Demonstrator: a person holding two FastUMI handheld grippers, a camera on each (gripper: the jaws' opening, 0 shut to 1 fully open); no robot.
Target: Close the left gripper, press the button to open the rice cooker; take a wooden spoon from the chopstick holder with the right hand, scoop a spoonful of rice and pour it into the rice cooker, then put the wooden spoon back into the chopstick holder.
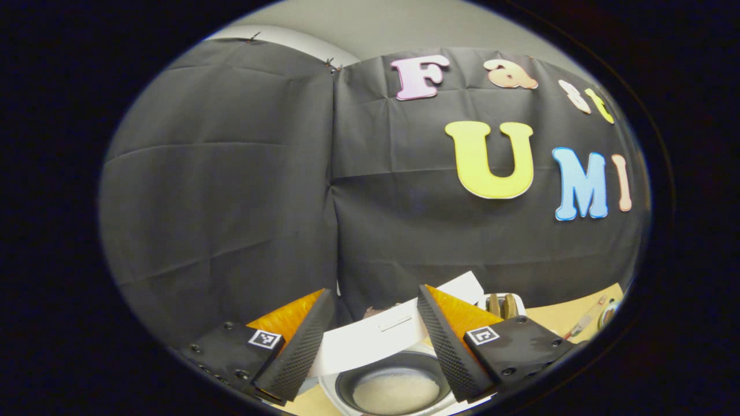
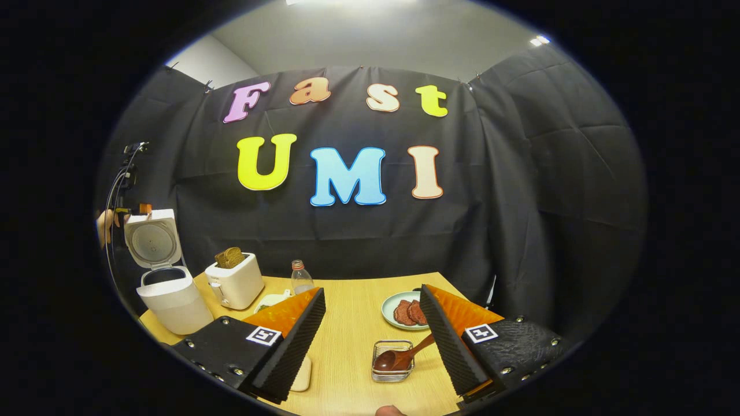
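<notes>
Hovering wide open and empty, the right gripper [image 2: 373,341] is facing the wooden spoon [image 2: 400,356] at lower centre of the right gripper view, lying in the chopstick holder [image 2: 391,375], handle slanting up-right toward the gripper's right-hand finger; the rice cooker [image 2: 165,283] is standing open at far left.

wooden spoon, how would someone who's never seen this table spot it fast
Start at the wooden table and find the plate of red slices. Just in front sits a small wire holder; the wooden spoon rests in it, dark bowl down, handle slanting up toward the right.
</notes>
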